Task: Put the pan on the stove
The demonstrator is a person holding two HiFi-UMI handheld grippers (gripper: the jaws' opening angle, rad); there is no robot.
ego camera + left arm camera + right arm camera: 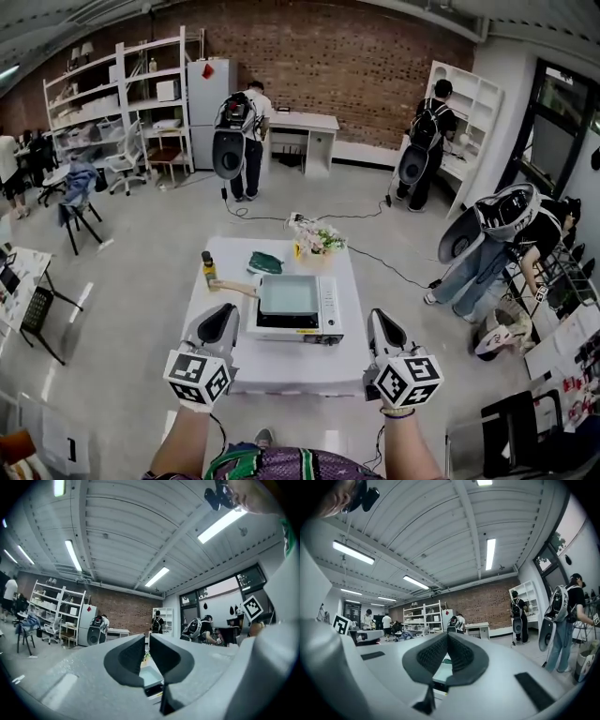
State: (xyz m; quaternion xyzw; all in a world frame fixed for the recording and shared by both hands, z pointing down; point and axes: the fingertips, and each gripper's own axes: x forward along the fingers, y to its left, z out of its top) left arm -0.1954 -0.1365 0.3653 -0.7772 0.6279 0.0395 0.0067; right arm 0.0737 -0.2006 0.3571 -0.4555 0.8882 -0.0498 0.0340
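Note:
A pale square pan (pixel 288 293) with a wooden handle (pixel 234 288) pointing left rests on top of the white portable stove (pixel 323 323) in the middle of the white table (pixel 281 370). My left gripper (pixel 223 323) hovers over the table's near left part, just short of the handle's end, with its jaws drawn together on nothing. My right gripper (pixel 384 328) hangs off the stove's near right corner, shut and empty. In the left gripper view the left gripper (pixel 146 637) shows only a thin slit, and the pan (pixel 151 674) lies beyond it. The right gripper view shows the right gripper (pixel 447 637) with its tips together.
On the table behind the stove are a small yellow bottle (pixel 208 269), a green item (pixel 265 263) and a bunch of flowers (pixel 317 239). Several people with backpacks stand at desks and shelves across the room. Chairs and cables lie on the floor around the table.

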